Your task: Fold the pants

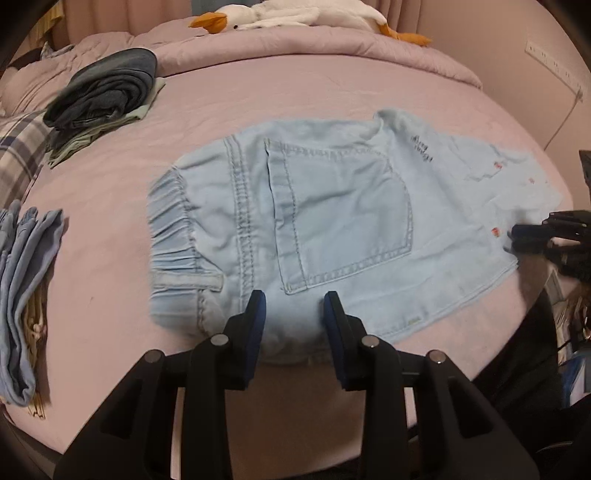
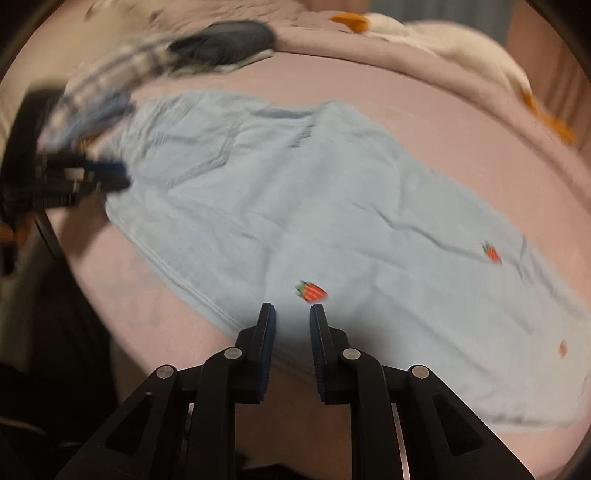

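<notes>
Light blue denim pants point(image 1: 332, 221) lie flat on the pink bed, folded in half lengthwise, back pocket up, elastic waistband to the left. The legs run to the right and carry small strawberry patches point(image 2: 311, 291). My left gripper point(image 1: 295, 301) is open and empty, its jaws over the near edge of the seat. My right gripper point(image 2: 292, 310) is open and empty over the near edge of the legs point(image 2: 332, 229). The right gripper also shows in the left wrist view point(image 1: 532, 236), and the left gripper shows in the right wrist view point(image 2: 107, 177).
A pile of folded dark clothes point(image 1: 103, 96) sits at the back left. Folded blue jeans point(image 1: 26, 280) lie at the left edge. A plush goose point(image 1: 295, 16) lies on the rolled duvet at the back. The bed's near edge point(image 1: 295, 424) is just below my left gripper.
</notes>
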A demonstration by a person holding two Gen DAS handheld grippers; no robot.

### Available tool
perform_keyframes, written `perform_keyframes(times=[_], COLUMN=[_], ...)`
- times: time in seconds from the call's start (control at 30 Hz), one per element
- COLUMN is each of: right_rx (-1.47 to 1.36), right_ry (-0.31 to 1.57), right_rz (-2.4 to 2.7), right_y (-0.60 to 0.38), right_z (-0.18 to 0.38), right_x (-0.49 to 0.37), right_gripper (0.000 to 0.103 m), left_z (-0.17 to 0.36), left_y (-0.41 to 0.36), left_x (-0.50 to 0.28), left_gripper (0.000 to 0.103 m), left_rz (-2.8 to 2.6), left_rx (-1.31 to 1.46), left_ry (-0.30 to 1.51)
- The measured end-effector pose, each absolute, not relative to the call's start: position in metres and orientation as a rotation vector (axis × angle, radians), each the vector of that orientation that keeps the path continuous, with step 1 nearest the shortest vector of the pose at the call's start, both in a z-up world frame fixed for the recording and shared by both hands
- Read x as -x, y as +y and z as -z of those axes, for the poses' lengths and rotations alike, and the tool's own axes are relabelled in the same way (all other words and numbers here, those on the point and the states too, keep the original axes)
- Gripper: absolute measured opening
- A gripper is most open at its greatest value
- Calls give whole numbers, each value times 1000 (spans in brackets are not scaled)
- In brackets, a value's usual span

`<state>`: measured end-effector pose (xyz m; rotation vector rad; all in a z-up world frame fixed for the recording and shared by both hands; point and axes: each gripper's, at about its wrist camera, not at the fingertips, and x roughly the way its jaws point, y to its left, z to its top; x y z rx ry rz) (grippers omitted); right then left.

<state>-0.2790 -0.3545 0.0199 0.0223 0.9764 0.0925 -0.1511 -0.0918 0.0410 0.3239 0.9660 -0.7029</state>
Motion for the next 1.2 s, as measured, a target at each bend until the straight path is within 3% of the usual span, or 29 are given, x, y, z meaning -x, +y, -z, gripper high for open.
perform_keyframes(times=[0.1, 0.17, 0.2, 0.33, 0.53, 0.83, 0.9, 0.93, 1.2], right_rx=[-294, -495, -588, -890, -1044, -1185, -1149, -1103, -1055], right_ry=[864, 767, 724, 580, 428, 351, 351, 387, 341], right_rz=[-40, 52, 108, 367, 589, 599, 625, 652, 606], right_y=[-411, -459, -482, -562, -619, -653, -655, -654, -665], right_z=[-36, -39, -36, -13, 6, 34, 30, 27, 20], right_x=[302, 329, 345, 427, 505, 487, 479, 473, 480], right_gripper=[25, 46, 49, 50, 50, 50, 43, 7, 5], left_z=[-55, -62, -65, -70, -60, -50, -42, -37, -33], left_y=[-104, -119, -130, -184, -255, -330, -338, -342, -347], left_x=[158, 159, 161, 174, 182, 191, 192, 193, 194], left_gripper=[41, 47, 51, 52, 52, 52, 52, 52, 58], left_rz=[720, 770, 800, 909, 1023, 1127, 1104, 1093, 1087], left_rx=[-296, -258, -248, -256, -232, -185, -207, -221, -224], left_ry=[935, 928, 926, 927, 1001, 1099, 1123, 1136, 1147])
